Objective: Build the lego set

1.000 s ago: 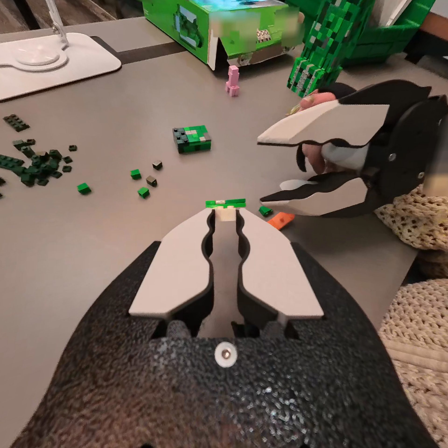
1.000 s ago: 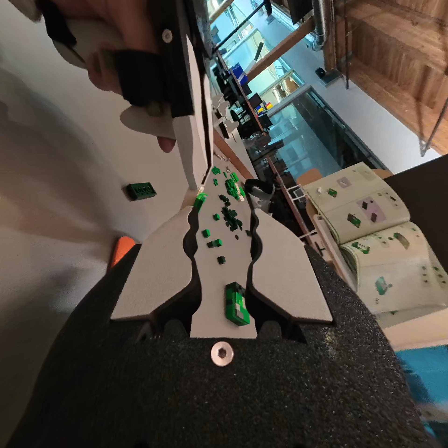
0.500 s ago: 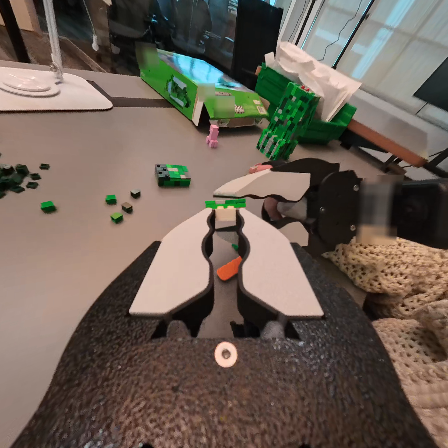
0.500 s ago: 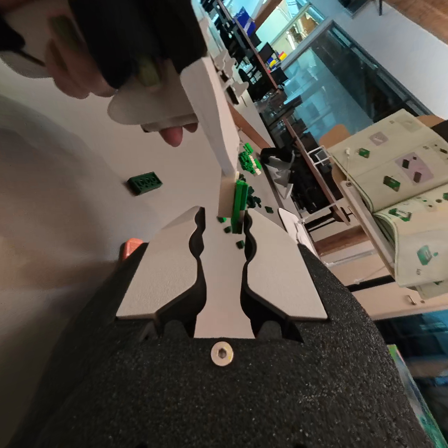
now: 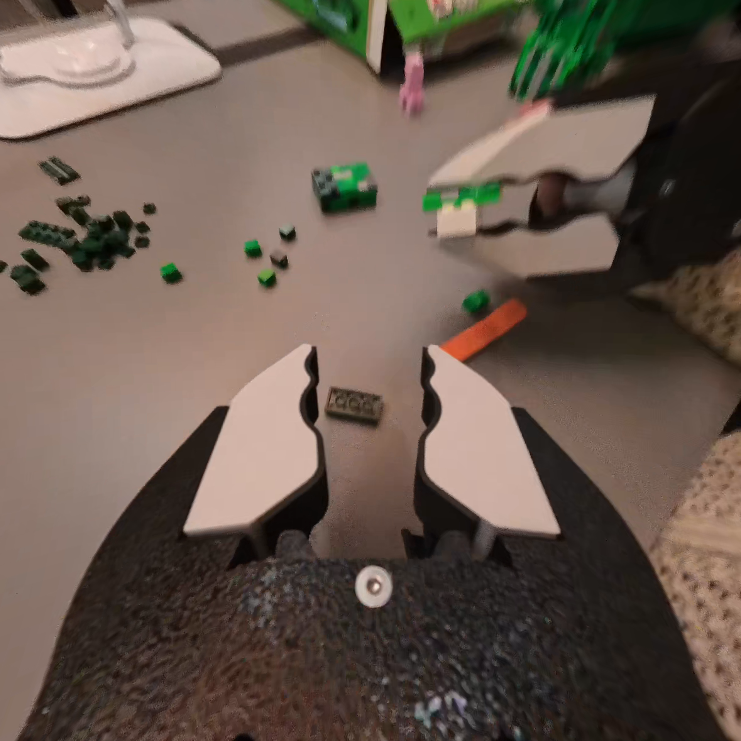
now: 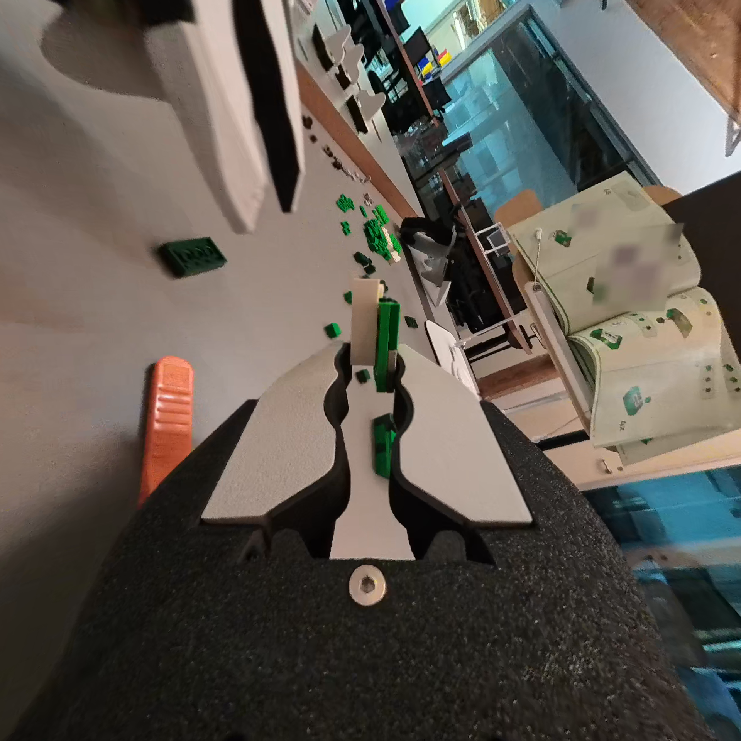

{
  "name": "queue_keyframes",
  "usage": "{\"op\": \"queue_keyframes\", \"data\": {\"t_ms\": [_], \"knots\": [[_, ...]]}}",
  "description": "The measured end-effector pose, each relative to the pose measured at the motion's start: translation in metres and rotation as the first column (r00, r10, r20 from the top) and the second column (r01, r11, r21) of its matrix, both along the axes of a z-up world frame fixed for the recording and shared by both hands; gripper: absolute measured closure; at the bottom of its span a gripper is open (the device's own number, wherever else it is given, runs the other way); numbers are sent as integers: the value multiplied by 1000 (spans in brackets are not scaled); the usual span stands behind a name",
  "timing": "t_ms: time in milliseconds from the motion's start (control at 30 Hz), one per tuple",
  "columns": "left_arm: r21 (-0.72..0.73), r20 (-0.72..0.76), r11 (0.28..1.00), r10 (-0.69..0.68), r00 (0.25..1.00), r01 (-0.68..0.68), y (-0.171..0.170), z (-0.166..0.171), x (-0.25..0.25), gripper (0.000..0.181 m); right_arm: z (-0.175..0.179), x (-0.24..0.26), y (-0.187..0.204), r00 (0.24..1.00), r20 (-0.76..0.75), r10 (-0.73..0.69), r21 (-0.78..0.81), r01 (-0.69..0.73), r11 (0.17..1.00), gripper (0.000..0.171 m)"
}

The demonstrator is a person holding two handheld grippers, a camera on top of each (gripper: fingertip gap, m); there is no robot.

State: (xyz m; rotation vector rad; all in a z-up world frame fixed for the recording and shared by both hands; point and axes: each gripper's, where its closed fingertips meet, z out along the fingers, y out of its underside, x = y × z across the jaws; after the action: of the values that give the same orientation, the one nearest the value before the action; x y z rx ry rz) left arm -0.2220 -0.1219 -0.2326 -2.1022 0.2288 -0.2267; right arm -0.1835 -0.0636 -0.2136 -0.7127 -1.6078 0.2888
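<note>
Left tool (image 5: 369, 353): fingers spread apart and gripping nothing, poised low over the grey surface (image 5: 160, 401)
Dark green plate (image 5: 353, 405): a flat studded piece lay on the surface between the left tool's open fingers, nearer the left one and touching neither
Right tool (image 6: 371, 353): turned on its side and clamped on a small green-and-white assembly (image 6: 377, 333), which stuck out past the fingertips
Assembly, from the left wrist view (image 5: 461, 208): bright green plates stacked above a white brick, pinched at the tip of the right tool (image 5: 435, 208) and lifted clear of the surface
Orange brick separator (image 5: 485, 331): lay flat just beyond the left tool's right finger, with a loose green brick (image 5: 476, 300) just beside its far end
Cube build (image 5: 345, 186): a small green-and-black block stood alone mid-surface, well apart from both tools
Loose pieces: a few small green and dark bricks (image 5: 266, 252) were scattered near the cube build; a heap of dark green parts (image 5: 80, 236) lay far to the left
Background: a green set box (image 5: 361, 24), a pink figure (image 5: 413, 84) and a tall green model (image 5: 561, 48), all blurred, lined the far edge; a white lamp base (image 5: 100, 72) sat at top left
Instruction booklet (image 6: 641, 341): propped open on a stand beyond the surface's edge, seen from the right wrist view
</note>
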Motion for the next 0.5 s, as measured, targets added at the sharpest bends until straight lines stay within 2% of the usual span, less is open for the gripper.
{"op": "queue_keyframes", "data": {"t_ms": [100,200,400,500], "knots": [[-138,-136,990,-53,989,34,-15,-25,-5,132,-1,0,1,1000,12,1,10,-1,1000,154],[-181,-271,983,-43,962,-7,-18,-41,-17,139,-3,0,-1,1000,25,3,37,-4,999,154],[-196,-266,981,-46,963,-7,-15,-44,-13,141,-6,0,0,999,35,1,40,-3,999,154],[-193,-320,981,-58,945,-5,-12,-42,-17,139,-6,0,1,999,38,2,29,-3,1000,154]]}}
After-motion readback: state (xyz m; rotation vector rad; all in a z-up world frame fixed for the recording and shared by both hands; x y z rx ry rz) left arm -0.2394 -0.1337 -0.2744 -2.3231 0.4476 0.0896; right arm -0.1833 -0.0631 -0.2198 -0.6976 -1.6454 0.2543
